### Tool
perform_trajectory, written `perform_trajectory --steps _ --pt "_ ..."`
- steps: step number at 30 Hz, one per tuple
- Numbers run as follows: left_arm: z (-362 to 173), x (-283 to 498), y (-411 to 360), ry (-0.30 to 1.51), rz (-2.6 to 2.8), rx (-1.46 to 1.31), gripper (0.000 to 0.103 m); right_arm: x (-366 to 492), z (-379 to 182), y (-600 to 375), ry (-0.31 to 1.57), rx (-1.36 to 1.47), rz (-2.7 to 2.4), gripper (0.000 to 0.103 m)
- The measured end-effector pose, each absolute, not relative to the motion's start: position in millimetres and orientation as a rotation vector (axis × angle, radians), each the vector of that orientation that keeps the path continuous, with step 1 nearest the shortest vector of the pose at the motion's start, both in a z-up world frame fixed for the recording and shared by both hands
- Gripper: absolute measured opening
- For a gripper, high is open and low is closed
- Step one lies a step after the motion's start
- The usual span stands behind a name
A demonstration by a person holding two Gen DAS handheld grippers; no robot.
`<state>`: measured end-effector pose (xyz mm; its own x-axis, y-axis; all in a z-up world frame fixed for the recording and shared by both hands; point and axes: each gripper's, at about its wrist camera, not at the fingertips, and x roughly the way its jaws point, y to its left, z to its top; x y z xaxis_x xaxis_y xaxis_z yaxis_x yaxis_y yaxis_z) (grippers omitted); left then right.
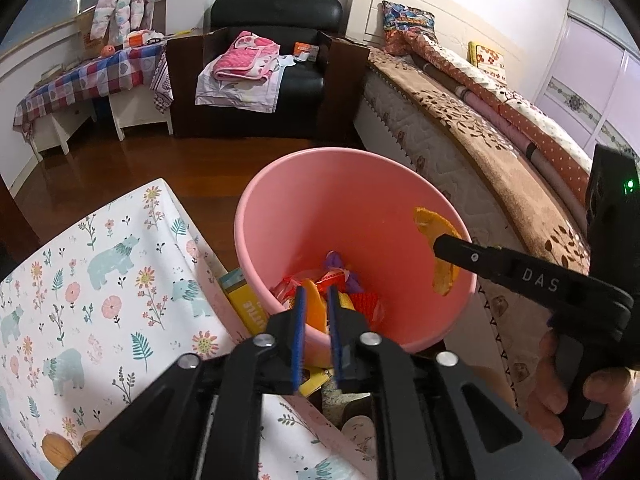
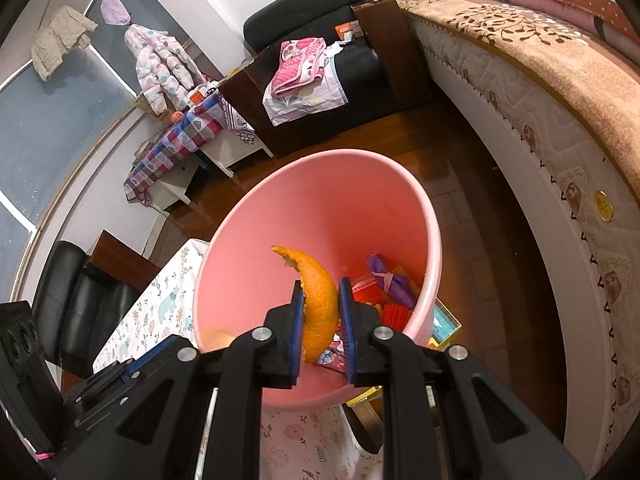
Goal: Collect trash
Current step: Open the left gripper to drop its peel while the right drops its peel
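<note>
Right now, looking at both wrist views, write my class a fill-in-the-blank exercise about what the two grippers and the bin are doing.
1. The right gripper is shut on a strip of ____ peel.
2. The peel hangs over the open mouth of the ____ bin.
3. The left gripper holds ____ between its blue pads.
4. Beside the bin, the table wears a cloth printed with flowers and ____.

Missing words: orange; pink; nothing; bears

curved orange peel (image 2: 318, 312) over pink bin (image 2: 320, 192), wrappers (image 2: 390, 280) inside
</note>
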<state>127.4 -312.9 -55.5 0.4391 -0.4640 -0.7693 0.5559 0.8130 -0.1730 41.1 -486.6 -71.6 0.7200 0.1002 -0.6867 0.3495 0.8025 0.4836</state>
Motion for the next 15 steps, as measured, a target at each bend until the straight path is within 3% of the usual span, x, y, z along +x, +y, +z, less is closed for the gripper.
perform_trajectory --steps 2,7,15 --pt "-53 126 -311 0.912 -0.638 0.096 0.035 41 -73 -487 0.768 0.642 -0.149 0.017" --pt "-46 123 -306 0.886 -0.647 0.082 0.041 42 -76 -488 0.767 0.658 -0.148 0.019" --pt "-42 118 -295 0.885 -0.637 0.058 0.042 41 -72 -482 0.762 0.653 -0.133 0.031"
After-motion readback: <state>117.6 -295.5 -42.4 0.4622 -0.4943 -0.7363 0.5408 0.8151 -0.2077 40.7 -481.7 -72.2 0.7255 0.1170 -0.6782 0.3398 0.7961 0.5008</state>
